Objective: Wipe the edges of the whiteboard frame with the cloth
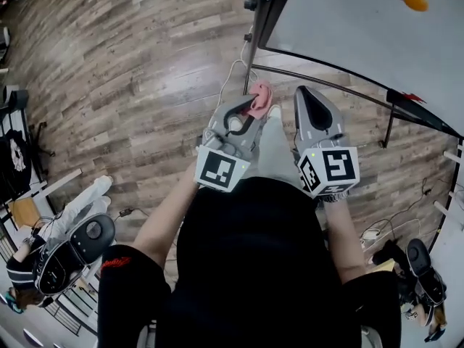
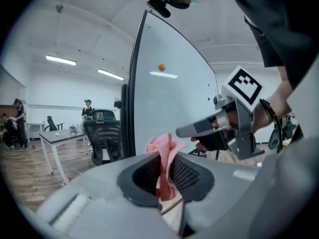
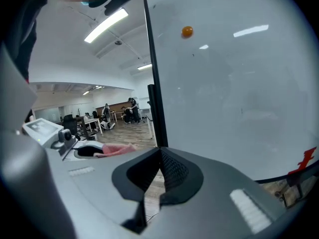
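A pink cloth [image 1: 257,97] is pinched in my left gripper [image 1: 245,111], which is shut on it; its bunched top sticks up past the jaws in the left gripper view [image 2: 163,156]. The whiteboard [image 1: 377,35] stands ahead, its black left frame edge [image 2: 130,93] just beyond the cloth and apart from it. That frame edge [image 3: 153,78] also runs upright in the right gripper view. My right gripper [image 1: 313,107] is held beside the left one, shut with nothing between its jaws [image 3: 160,176]. An orange magnet [image 1: 415,1] sticks to the board.
The whiteboard stand's metal bars [image 1: 319,82] and a white cable [image 1: 230,75] lie on the wooden floor below the board. Office chairs [image 2: 102,138], desks [image 2: 57,138] and people stand in the room behind. A person sits at the lower left [image 1: 65,220].
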{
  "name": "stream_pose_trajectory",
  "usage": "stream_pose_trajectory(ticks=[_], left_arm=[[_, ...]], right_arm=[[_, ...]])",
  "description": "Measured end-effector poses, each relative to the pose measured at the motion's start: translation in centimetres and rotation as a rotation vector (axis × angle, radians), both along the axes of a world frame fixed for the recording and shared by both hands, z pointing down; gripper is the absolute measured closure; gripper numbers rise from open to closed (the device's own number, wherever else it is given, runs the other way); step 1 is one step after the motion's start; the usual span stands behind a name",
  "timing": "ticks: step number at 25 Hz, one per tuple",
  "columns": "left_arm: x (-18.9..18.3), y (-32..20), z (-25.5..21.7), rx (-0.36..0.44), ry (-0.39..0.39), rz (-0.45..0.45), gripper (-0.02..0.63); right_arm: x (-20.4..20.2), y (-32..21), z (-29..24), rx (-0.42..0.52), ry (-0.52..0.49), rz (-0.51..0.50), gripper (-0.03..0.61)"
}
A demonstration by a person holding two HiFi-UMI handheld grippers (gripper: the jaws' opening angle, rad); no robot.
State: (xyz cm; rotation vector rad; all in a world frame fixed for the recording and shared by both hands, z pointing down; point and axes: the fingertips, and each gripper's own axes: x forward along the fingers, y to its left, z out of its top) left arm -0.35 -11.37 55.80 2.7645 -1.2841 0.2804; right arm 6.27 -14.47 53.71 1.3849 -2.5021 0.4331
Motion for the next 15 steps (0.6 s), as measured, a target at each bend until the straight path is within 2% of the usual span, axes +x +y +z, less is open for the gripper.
stream_pose_trajectory(ticks=[2, 7, 15], left_arm=[[-0.8, 0.1, -2.1, 0.033, 0.025, -0.023, 0.568], [-2.8, 0.6, -5.7, 0.045, 0.098, -0.085, 0.568], [-4.6, 0.9, -11.3, 0.102, 0.152, -0.132, 0.568]], right_arm=[[-0.3, 0.4, -0.7, 0.015, -0.008, 0.005, 0.577], [-1.0, 1.2, -2.9, 0.08, -0.027, 0.021, 0.577], [-2.8, 2.1, -8.4, 0.258, -0.026, 0.011, 0.577]])
